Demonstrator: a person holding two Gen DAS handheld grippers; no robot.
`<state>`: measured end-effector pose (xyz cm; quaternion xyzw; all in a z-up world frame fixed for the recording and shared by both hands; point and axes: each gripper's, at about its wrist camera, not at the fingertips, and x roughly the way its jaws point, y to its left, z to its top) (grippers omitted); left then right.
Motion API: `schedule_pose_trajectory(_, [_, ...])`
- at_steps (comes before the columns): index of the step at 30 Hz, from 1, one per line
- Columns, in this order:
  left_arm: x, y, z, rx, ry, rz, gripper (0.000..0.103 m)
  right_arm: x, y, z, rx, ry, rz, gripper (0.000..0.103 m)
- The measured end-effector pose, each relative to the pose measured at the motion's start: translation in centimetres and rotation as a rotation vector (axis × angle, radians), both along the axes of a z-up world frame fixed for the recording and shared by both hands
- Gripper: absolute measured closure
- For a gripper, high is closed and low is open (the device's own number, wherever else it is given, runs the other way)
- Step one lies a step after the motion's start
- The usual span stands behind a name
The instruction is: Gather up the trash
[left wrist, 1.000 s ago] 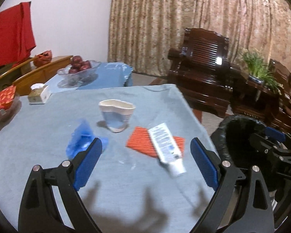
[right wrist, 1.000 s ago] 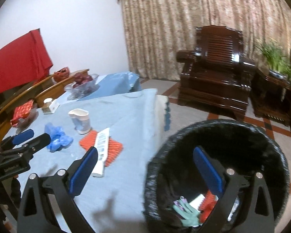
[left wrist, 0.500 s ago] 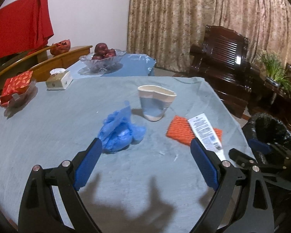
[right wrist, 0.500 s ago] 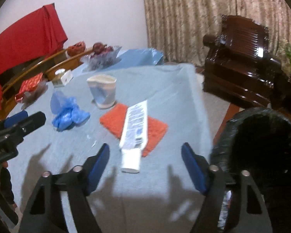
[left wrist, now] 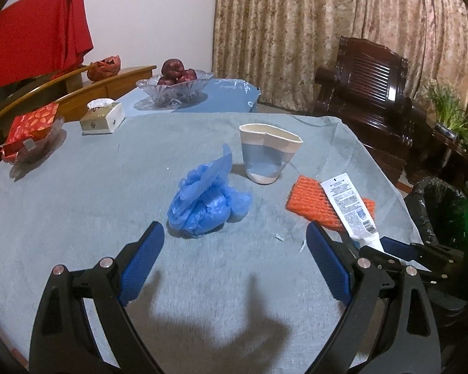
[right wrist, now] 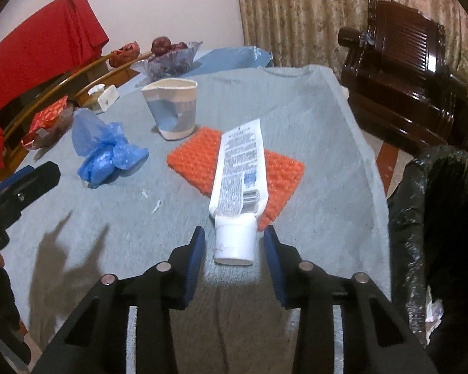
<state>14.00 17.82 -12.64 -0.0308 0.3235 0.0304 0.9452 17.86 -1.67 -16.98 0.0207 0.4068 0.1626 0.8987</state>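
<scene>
Moved: right gripper (right wrist: 234,244) has swung away from over the bin (right wrist: 436,218) to the table (right wrist: 312,99) and now sits at the tube's cap; left gripper (left wrist: 234,255) has drifted toward the blue bag.
Right gripper: jaws have just been closing; cap of the tube (right wrist: 238,174) lies between the pads, a thin gap shows each side, not yet pinched.
Left gripper: jaws wide apart, nothing between them, just short of the bag.
Tube: white, lying across the orange sponge (right wrist: 199,159), cap end off the sponge on the cloth.
Bag (left wrist: 204,201): crumpled blue plastic, left of the sponge, apart from it.
Cup (left wrist: 268,157): upright, dented, just behind the sponge, beside the bag.
Bin: black-lined, off the table edge, right of the sponge.
</scene>
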Motion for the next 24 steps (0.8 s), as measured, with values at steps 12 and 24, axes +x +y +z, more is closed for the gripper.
schedule_pose_trajectory(12, [0.0, -0.1, -0.4, -0.004, 0.008, -0.002, 0.013, 1.4, 0.5, -0.6, 0.004, 0.041, -0.006, 0.067])
schedule_pose_trajectory(24, [-0.1, -0.7, -0.5, 0.0, 0.014, -0.008, 0.013, -0.7, -1.0, 0.7, 0.042, 0.031, 0.017, 0.074])
